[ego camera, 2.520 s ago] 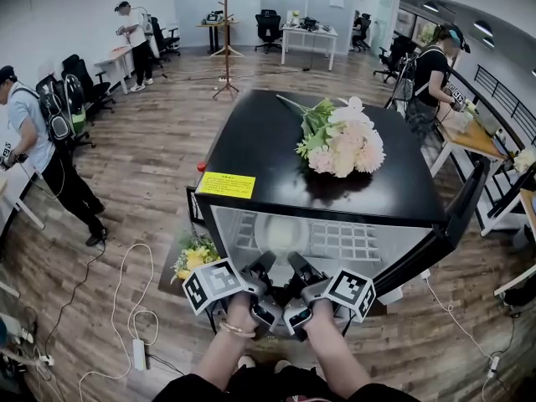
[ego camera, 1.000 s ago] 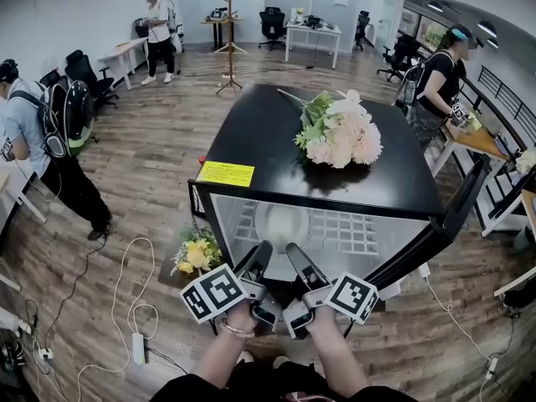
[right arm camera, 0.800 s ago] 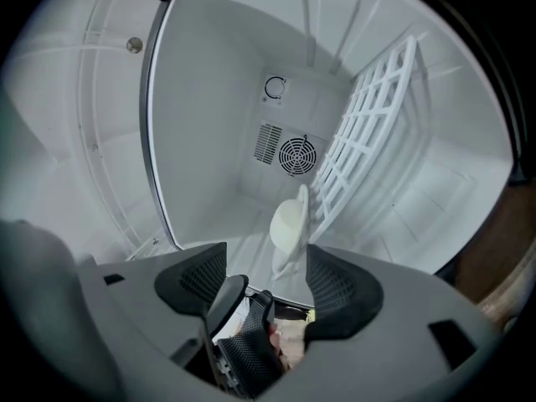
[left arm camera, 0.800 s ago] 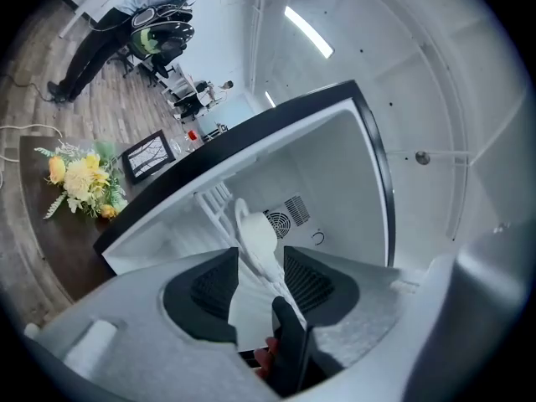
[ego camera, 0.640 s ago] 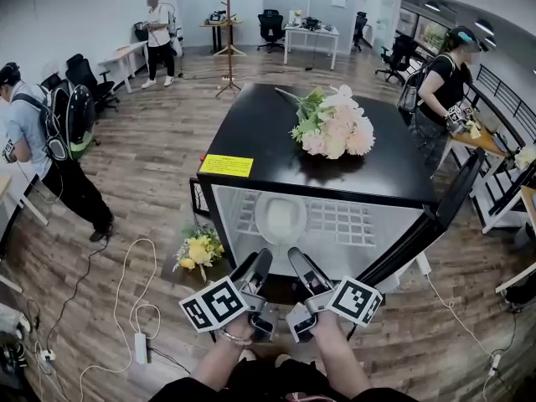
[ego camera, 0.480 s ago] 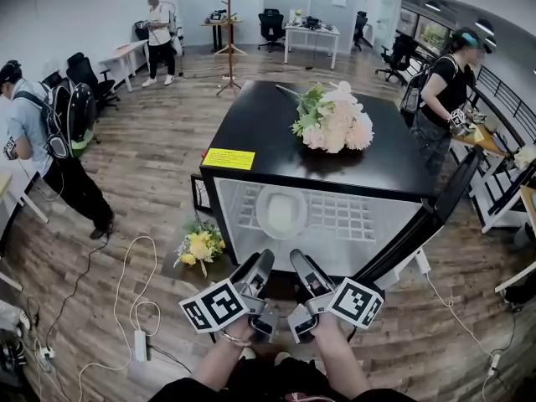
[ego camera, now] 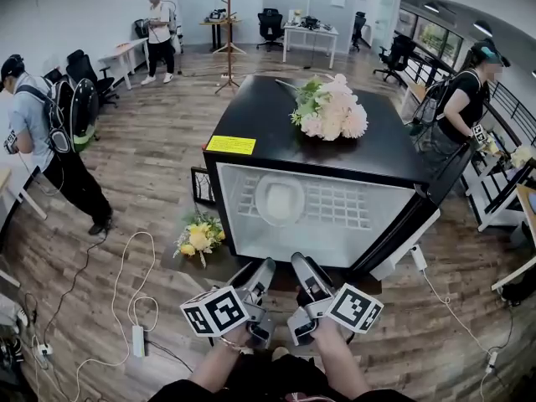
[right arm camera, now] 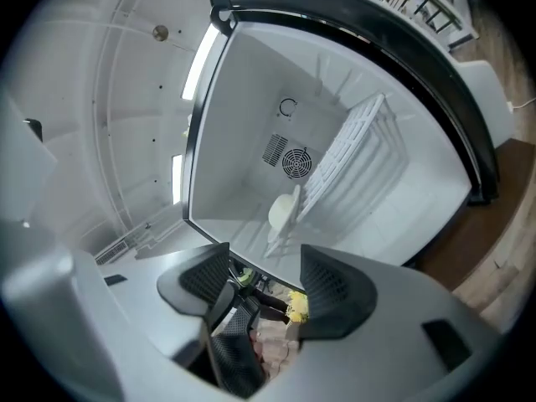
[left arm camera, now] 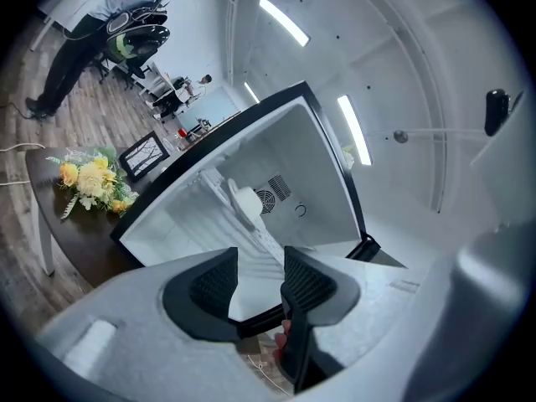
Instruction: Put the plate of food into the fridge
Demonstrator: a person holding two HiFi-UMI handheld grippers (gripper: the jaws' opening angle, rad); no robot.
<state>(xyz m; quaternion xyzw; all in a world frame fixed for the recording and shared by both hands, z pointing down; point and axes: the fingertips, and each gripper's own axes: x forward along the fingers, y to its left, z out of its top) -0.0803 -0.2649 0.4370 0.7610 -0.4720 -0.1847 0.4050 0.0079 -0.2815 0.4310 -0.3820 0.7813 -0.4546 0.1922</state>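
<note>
The white plate (ego camera: 280, 199) lies on the wire shelf (ego camera: 347, 208) inside the open fridge (ego camera: 276, 145); what is on it cannot be made out. The left gripper view shows the plate (left arm camera: 248, 203) deep inside, and the right gripper view shows the plate (right arm camera: 283, 210) below the fan. Both grippers hang side by side in front of the opening, clear of the fridge. My left gripper (ego camera: 258, 276) (left arm camera: 255, 275) is open with nothing between its jaws. My right gripper (ego camera: 303, 268) (right arm camera: 264, 279) is open, its jaws closing a little on nothing.
The fridge door (ego camera: 419, 216) stands open to the right. A pink and white bouquet (ego camera: 328, 107) lies on the black top. Yellow flowers (ego camera: 198, 239) sit on a low stand at the left. Cables (ego camera: 134, 308) trail over the wood floor. People (ego camera: 50, 132) stand around.
Both grippers have drawn back from the fridge opening toward me and sunk lower in the head view. The plate stays on the shelf. More of the fridge's inside shows now.
</note>
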